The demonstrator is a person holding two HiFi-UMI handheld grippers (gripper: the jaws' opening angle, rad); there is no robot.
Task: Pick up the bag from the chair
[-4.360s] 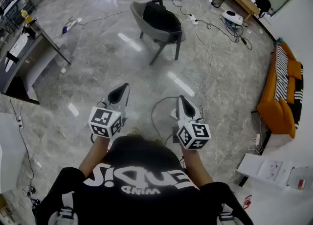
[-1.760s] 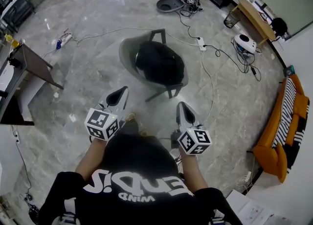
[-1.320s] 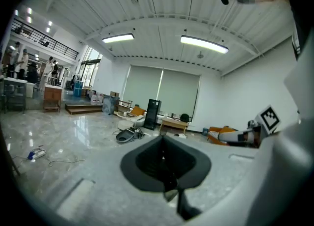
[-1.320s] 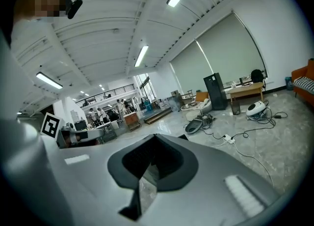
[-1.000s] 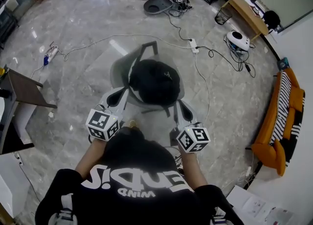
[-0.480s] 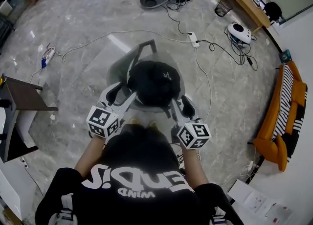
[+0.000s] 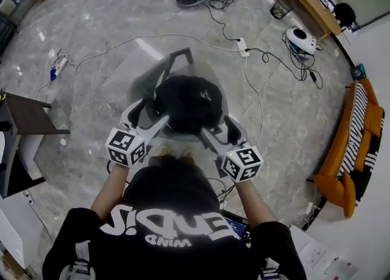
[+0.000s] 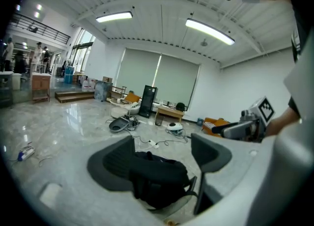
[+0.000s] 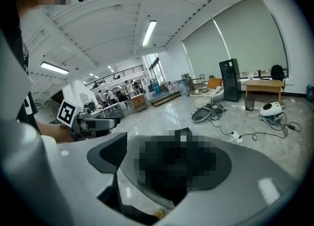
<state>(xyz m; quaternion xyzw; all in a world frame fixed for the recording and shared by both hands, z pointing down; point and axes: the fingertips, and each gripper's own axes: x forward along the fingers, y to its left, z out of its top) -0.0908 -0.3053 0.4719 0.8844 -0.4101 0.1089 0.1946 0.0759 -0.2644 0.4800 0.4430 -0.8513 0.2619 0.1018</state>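
A black bag [image 7: 186, 103] lies on the seat of a grey shell chair [image 7: 145, 81] on the marble floor, right in front of me. My left gripper [image 7: 148, 116] is open at the bag's near left edge. My right gripper [image 7: 217, 130] is open at its near right edge. In the left gripper view the bag [image 8: 157, 176] shows between the two spread jaws of the left gripper [image 8: 159, 151], with the chair rim [image 8: 177, 204] below it. In the right gripper view the right gripper [image 9: 167, 158] is also spread; a mosaic patch covers the bag there.
A white cable and power strip [image 7: 242, 47] run over the floor behind the chair. A dark table [image 7: 27, 120] stands to the left. At the right are an orange sofa [image 7: 359, 145], a white device [image 7: 303, 39] and a wooden bench [image 7: 308, 2].
I have walked up to the chair, which now lies directly below me. Both grippers went from shut to open and now flank the bag's near side.
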